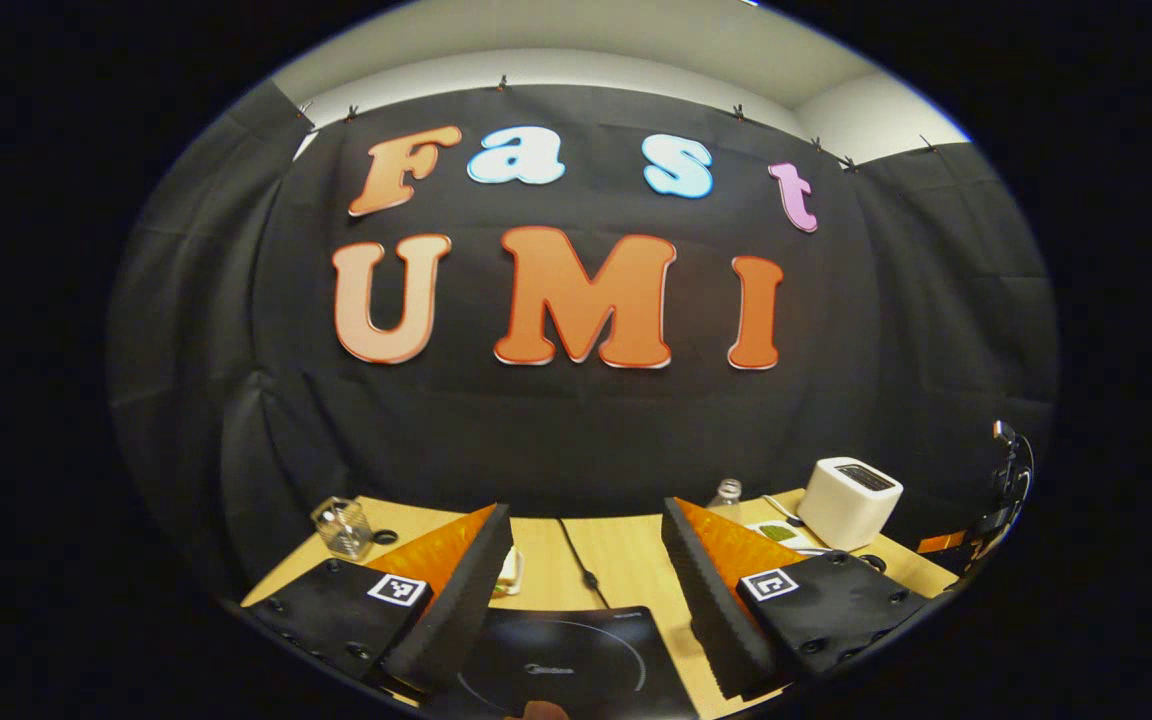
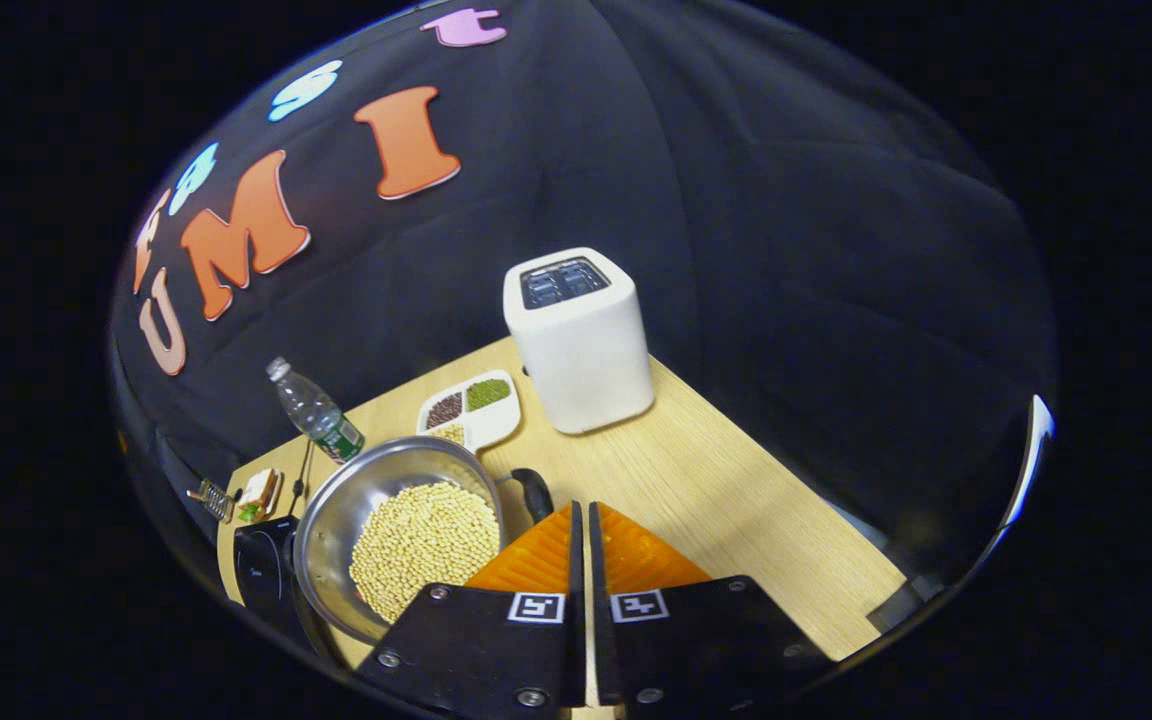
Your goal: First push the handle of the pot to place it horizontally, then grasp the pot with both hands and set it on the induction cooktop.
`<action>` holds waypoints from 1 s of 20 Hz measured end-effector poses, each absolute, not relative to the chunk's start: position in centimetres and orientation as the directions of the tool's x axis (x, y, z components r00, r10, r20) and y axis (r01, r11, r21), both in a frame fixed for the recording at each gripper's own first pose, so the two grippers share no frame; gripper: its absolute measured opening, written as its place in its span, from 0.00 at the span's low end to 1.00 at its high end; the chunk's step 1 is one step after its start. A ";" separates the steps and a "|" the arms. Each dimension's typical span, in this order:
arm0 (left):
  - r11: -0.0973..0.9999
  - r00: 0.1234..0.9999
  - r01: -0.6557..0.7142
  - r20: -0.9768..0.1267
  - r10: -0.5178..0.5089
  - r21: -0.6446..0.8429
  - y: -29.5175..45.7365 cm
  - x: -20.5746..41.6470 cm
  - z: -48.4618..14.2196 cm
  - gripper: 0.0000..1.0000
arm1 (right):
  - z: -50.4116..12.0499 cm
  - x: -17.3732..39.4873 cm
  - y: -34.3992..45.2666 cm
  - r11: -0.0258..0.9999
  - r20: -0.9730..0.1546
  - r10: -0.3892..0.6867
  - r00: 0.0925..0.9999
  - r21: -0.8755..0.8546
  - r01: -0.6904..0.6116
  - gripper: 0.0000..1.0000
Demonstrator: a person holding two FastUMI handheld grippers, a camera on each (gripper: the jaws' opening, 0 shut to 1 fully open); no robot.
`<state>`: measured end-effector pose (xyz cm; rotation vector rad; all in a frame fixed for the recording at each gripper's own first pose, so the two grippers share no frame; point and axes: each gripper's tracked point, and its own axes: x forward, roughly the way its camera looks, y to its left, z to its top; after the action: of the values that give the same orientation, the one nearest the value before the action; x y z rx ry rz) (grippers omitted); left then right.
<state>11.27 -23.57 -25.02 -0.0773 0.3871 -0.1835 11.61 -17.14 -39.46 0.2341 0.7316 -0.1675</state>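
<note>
Pot (image 2: 401, 535) of pale beans just left of right hand-held gripper (image 2: 582, 560), handle (image 2: 537, 492) just ahead of its closed tips, likely set to push | cooktop (image 1: 561, 660) bare below left hand-held gripper (image 1: 586, 590), fingers spread, likely waiting | divided dish (image 2: 471, 408), toaster (image 2: 581, 340) beyond on desk (image 2: 736, 500).

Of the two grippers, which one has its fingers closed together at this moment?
The right gripper: its fingers sit nearly touching beside the pot's handle, holding nothing. The left gripper is spread wide above the induction cooktop.
</note>
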 end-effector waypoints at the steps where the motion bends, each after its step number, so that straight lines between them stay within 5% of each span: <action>1: 0.979 0.898 0.166 -0.391 -0.200 -0.119 -25.2 11.0 -27.1 0.99 | -38.9 11.9 -16.4 0.967 -0.656 -0.050 0.753 0.156 0.200 0.05; 3: 0.972 0.868 0.198 -0.438 -0.233 -0.124 -28.6 10.3 -30.9 0.99 | -37.9 12.5 -15.5 0.977 -0.617 -0.016 0.787 0.157 0.142 0.18; 6: 0.959 0.803 0.246 -0.523 -0.285 -0.144 -33.4 7.8 -36.6 0.99 | -38.9 13.4 -15.0 0.989 -0.602 -0.009 0.798 0.111 0.095 0.58; 10: 0.952 0.750 0.284 -0.591 -0.297 -0.117 -37.0 7.0 -42.0 0.99 | -41.3 15.0 -14.1 0.996 -0.619 -0.008 0.785 0.068 0.064 0.84; 12: 0.950 0.721 0.285 -0.626 -0.297 -0.123 -38.2 6.9 -44.1 1.00 | -42.4 16.0 -14.6 0.997 -0.617 -0.033 0.786 0.036 0.070 0.93; 20: 0.955 0.616 0.261 -0.737 -0.279 -0.144 -39.7 7.9 -50.5 0.99 | -47.0 17.5 -14.8 0.996 -0.683 -0.029 0.730 0.039 0.076 0.94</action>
<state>7.86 -39.69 -50.47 -0.0231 0.8525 -0.3111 17.51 -14.76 -47.03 0.0660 0.7504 -0.0581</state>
